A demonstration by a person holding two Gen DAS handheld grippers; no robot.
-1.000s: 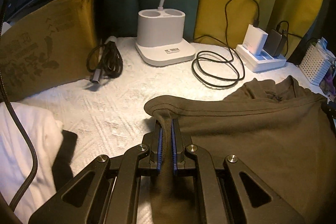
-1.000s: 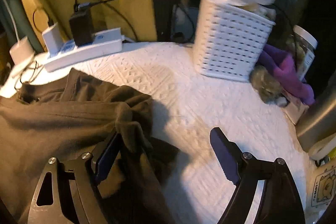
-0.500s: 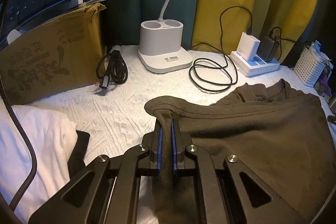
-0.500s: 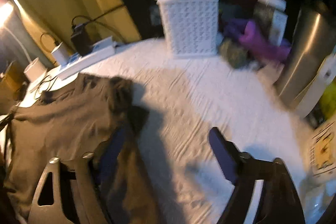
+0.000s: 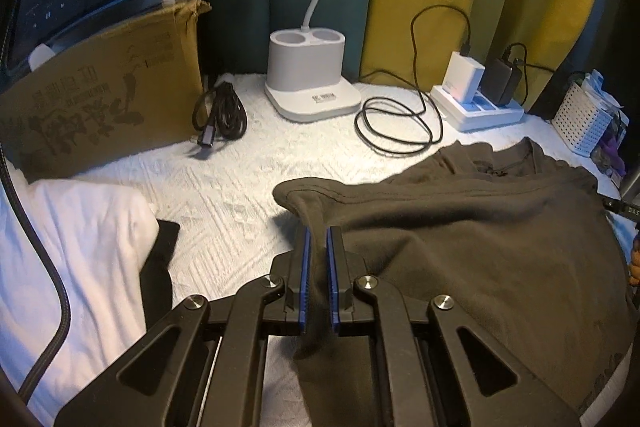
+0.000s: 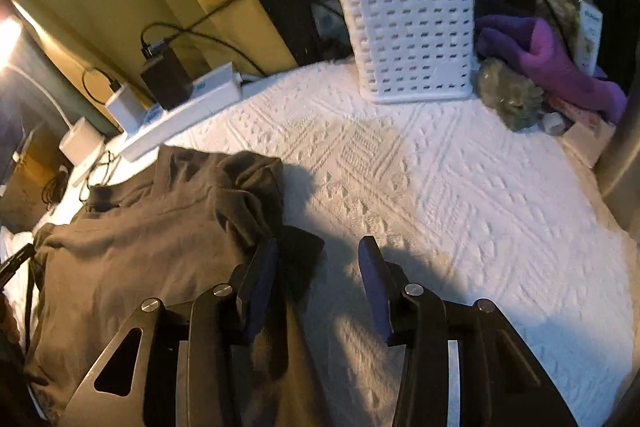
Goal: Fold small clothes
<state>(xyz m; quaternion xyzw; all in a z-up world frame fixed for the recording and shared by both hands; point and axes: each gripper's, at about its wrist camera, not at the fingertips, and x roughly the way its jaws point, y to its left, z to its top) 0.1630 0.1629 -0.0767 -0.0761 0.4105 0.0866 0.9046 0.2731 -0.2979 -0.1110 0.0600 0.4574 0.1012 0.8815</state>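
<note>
The left gripper (image 5: 316,251) keeps its fingers clamped on a bunched edge of the olive shirt (image 5: 460,247), which lies spread over the white-quilted desk (image 6: 440,187) toward 3 o'clock. The right gripper (image 6: 316,279), wide apart a second ago, is closing beside the shirt's other edge at 9 o'clock, cloth between them, not yet pinched. A two-handed lift looks near.

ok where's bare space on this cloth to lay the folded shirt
The biggest free patch is the white cloth between the brown shirt and the white basket. A smaller one lies between the shirt, the cardboard box and the lamp base. It is crowded along the back: the looped cable, power strip and purple cloth.
</note>
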